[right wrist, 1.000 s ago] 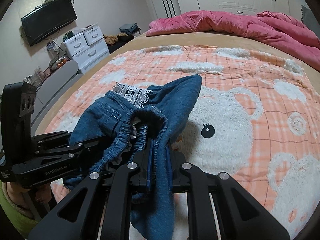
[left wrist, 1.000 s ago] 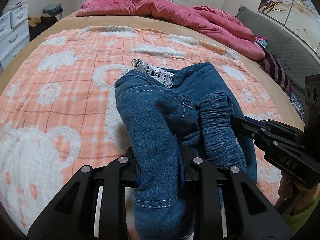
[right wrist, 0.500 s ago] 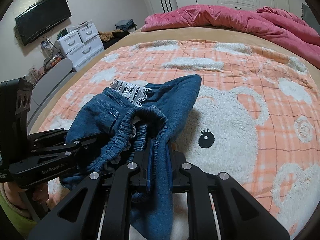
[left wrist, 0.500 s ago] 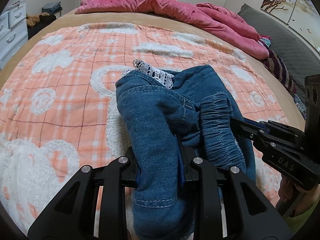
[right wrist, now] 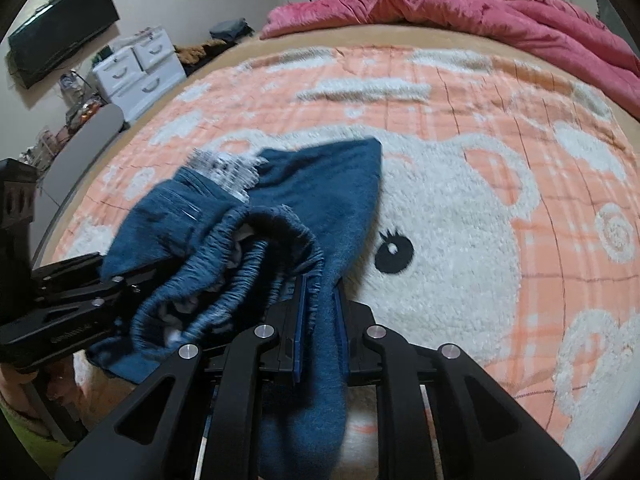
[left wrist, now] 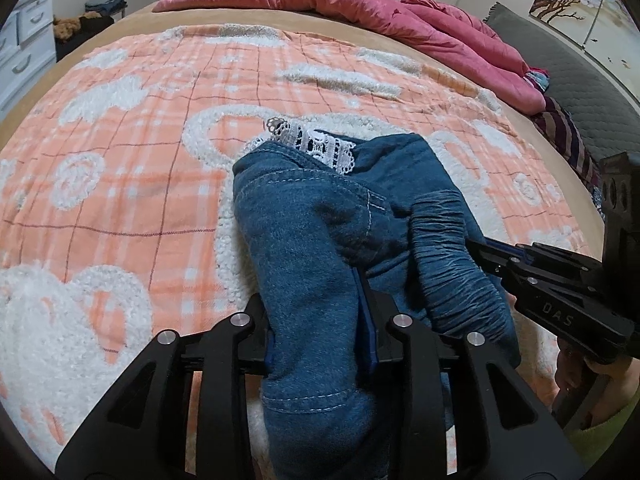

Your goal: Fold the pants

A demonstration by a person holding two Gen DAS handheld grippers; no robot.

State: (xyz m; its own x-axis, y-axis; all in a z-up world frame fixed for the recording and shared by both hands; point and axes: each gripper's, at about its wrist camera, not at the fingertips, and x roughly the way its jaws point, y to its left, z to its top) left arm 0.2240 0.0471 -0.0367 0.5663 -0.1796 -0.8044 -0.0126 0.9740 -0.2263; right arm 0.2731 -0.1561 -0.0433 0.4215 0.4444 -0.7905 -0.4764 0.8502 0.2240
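Observation:
Small blue denim pants [left wrist: 304, 220] with a white lace trim [left wrist: 316, 146] hang bunched just over the orange bear blanket [left wrist: 120, 168]. My left gripper [left wrist: 312, 292] has a thick fold of denim filling the gap between its jaws, which are opening. My right gripper [left wrist: 480, 248] comes in from the right at the gathered elastic waistband [left wrist: 448, 256]. In the right wrist view the right gripper [right wrist: 320, 288] has a strip of the pants [right wrist: 340, 184] between its pads and its jaws are opening. The left gripper [right wrist: 100, 268] sits at the left under the waistband [right wrist: 248, 264].
A pink duvet [left wrist: 360, 4] lies across the far end of the bed. Striped clothing [left wrist: 564, 132] and a grey cushion [left wrist: 580, 92] are at the right edge. White drawers [right wrist: 136, 72] and a wall TV [right wrist: 60, 48] stand beyond the left side.
Both grippers have sunk toward the blanket with the pants between them. The jaws of each stand slightly wider apart. The right wrist view is now a little blurred.

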